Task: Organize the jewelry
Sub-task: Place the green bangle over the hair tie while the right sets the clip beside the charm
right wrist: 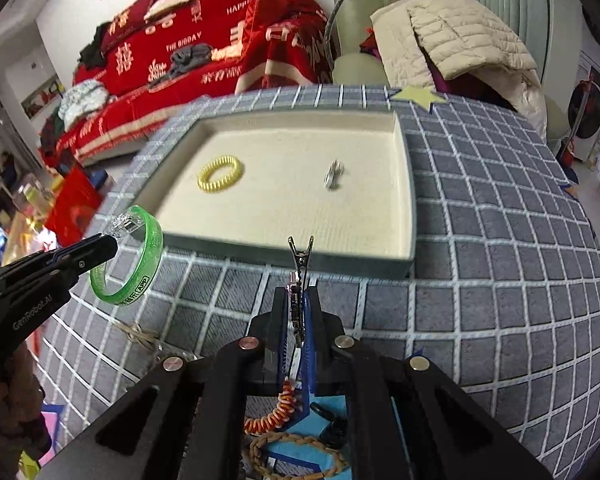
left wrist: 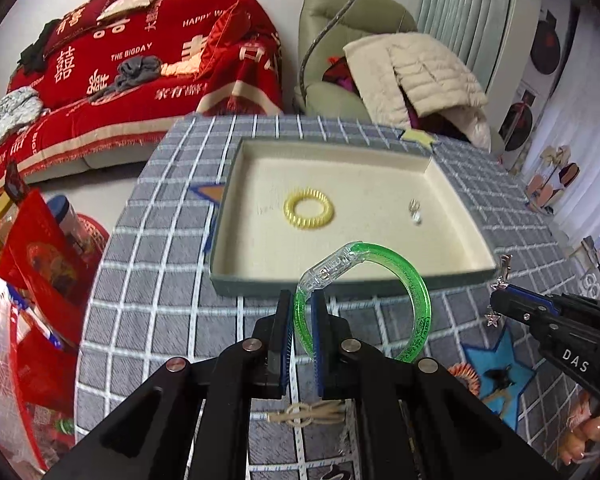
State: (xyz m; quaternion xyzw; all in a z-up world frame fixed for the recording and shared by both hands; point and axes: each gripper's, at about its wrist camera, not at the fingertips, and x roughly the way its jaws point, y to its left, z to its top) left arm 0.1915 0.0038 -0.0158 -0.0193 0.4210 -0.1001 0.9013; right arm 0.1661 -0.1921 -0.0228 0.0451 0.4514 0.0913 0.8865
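Note:
My left gripper [left wrist: 301,300] is shut on a green plastic bangle [left wrist: 412,292] with a clear clasp, held above the table just in front of the cream-lined tray [left wrist: 340,280]. It also shows in the right wrist view [right wrist: 140,256]. My right gripper [right wrist: 298,296] is shut on a silver hair clip [right wrist: 300,256] that sticks up from the jaws, near the tray's [right wrist: 408,264] front edge. In the tray lie a yellow coil hair tie [left wrist: 309,210] [right wrist: 221,173] and a small silver piece [left wrist: 415,210] [right wrist: 334,174].
The table has a grey checked cloth [left wrist: 160,280]. A tan cord [left wrist: 308,414], an orange coil tie [right wrist: 276,412] and a braided band [right wrist: 296,460] lie under the grippers. A red sofa [left wrist: 140,64] and an armchair with a jacket [left wrist: 412,76] stand behind.

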